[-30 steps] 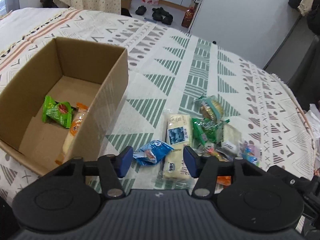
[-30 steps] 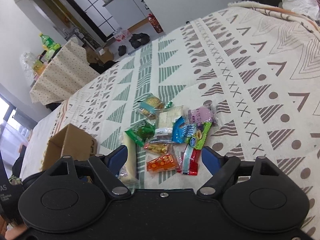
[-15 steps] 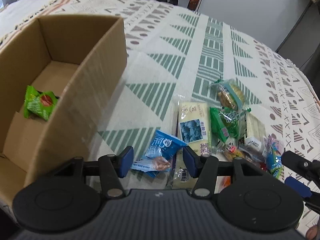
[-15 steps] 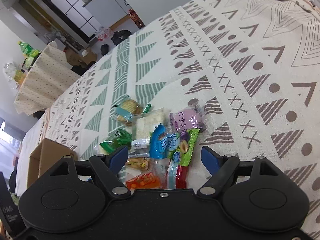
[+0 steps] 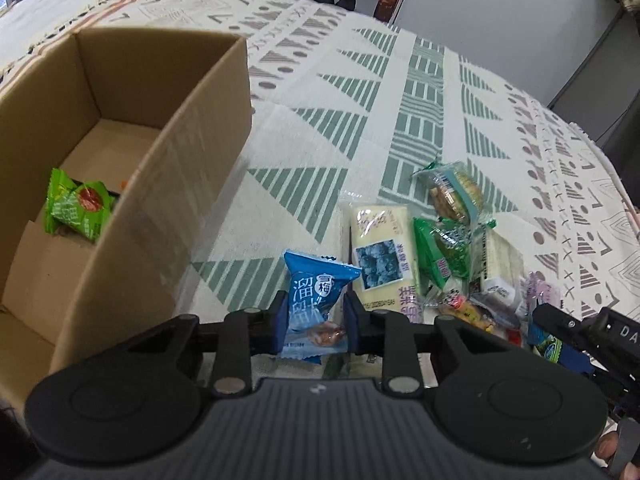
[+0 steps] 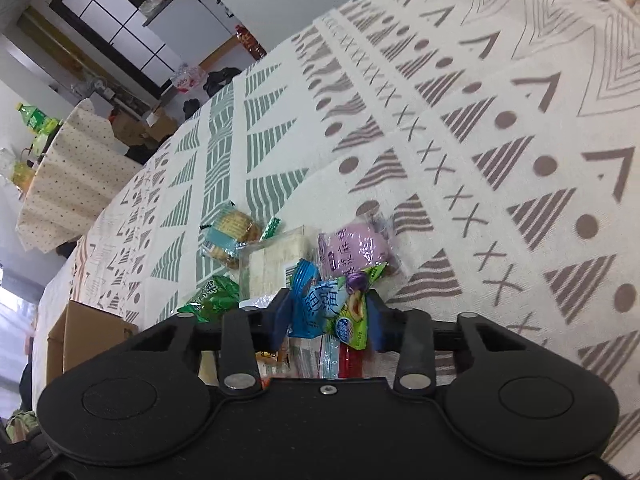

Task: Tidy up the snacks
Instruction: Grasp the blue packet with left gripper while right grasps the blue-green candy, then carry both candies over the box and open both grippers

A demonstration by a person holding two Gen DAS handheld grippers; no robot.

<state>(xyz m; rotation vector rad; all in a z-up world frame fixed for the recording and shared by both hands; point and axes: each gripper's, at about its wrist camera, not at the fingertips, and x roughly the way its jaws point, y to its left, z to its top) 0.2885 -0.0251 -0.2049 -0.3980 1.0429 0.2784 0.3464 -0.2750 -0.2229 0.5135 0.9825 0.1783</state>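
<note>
My left gripper [image 5: 315,322] is shut on a blue snack packet [image 5: 316,288] that stands up between its blue pads, just right of the open cardboard box [image 5: 160,208]. A green packet [image 5: 76,206] lies inside the box. In the right wrist view my right gripper [image 6: 329,316] is shut on a blue packet [image 6: 314,304] and a green bar packet [image 6: 356,310] together, at the near edge of the snack pile. A pink packet [image 6: 352,252] lies just beyond them.
The pile holds a pale yellow packet [image 5: 380,256], a green packet [image 5: 444,256] and a cracker packet [image 5: 452,196]. All rest on a patterned cloth [image 5: 420,92]. The box [image 6: 88,332] shows at lower left in the right wrist view. Floor clutter lies beyond the far edge.
Both grippers went from open to shut. The left moved forward and closed on the blue packet. The right came down onto the pile and closed on the blue and green packets.
</note>
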